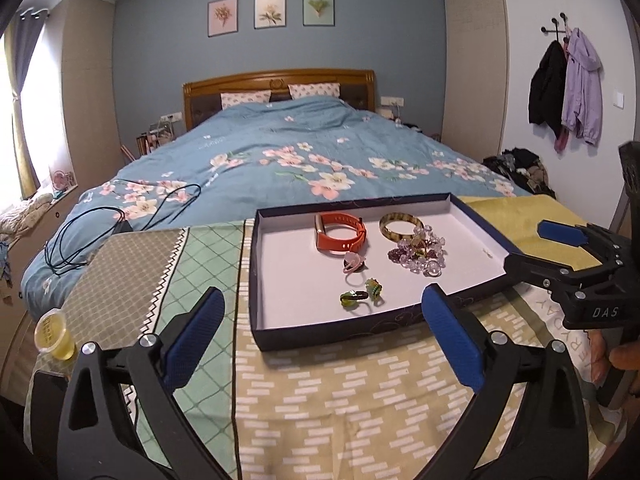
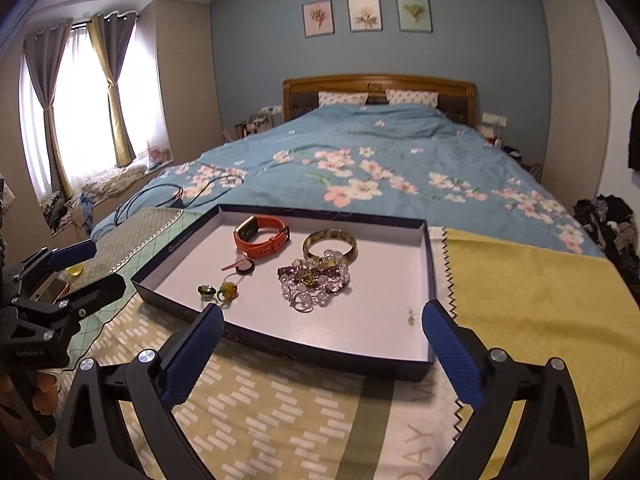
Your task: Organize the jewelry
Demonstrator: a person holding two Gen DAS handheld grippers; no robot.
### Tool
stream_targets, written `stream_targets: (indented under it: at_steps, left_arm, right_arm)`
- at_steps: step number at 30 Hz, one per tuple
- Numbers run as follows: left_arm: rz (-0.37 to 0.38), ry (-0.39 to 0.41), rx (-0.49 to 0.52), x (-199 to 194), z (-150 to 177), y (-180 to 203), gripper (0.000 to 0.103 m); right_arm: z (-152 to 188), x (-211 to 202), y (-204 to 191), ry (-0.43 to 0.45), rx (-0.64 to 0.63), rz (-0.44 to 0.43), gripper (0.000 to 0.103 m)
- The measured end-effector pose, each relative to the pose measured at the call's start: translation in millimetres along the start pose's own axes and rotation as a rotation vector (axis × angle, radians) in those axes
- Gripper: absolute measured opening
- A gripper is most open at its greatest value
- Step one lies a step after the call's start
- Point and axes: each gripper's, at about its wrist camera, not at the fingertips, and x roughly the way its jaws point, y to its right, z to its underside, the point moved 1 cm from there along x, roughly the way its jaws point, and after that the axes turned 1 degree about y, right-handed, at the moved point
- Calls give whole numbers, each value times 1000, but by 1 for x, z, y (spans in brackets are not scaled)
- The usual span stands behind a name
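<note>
**Both tools spread before the jewelry tray**

Left tool (image 1: pixel 320 312) hangs over the patterned cloth (image 1: pixel 320 400) that covers the bench, and its two blue pads stand wide apart with nothing between them. Right tool (image 2: pixel 322 330) is in the same state: fingers spread, holding nothing, its tips just at the near wall of the tray (image 2: pixel 430 264). Each tool is also visible at the side of the other's view.

All the jewelry lies inside this shallow dark box with a white floor. An orange watch band (image 2: pixel 262 240) rests toward the far left part. Beside it, to the right, lies a yellowish bangle (image 2: pixel 330 244), and a heap of clear and purple beads (image 2: pixel 316 278) touches the bangle's near edge. A small pink piece (image 2: pixel 240 265) lies just in front of the watch band. Two green rings (image 1: pixel 362 294) sit close together near the front wall.

On the left of the bench stands a small yellow jar (image 1: pixel 54 334). Behind the bench is a bed (image 1: pixel 300 140) with a blue flowered cover, and black cables (image 1: pixel 120 216) lie on it.
</note>
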Motion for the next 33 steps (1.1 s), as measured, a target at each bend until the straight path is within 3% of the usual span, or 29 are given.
stream_targets:
  at_steps: [16, 33]
  left_arm:
    - [-25, 136, -39, -60, 4, 0, 97]
    - [-54, 214, -36, -99, 9, 5, 97]
  right_arm:
    - [17, -58, -22, 187, -6, 53, 96]
    - [19, -90, -33, 287, -12, 91, 96]
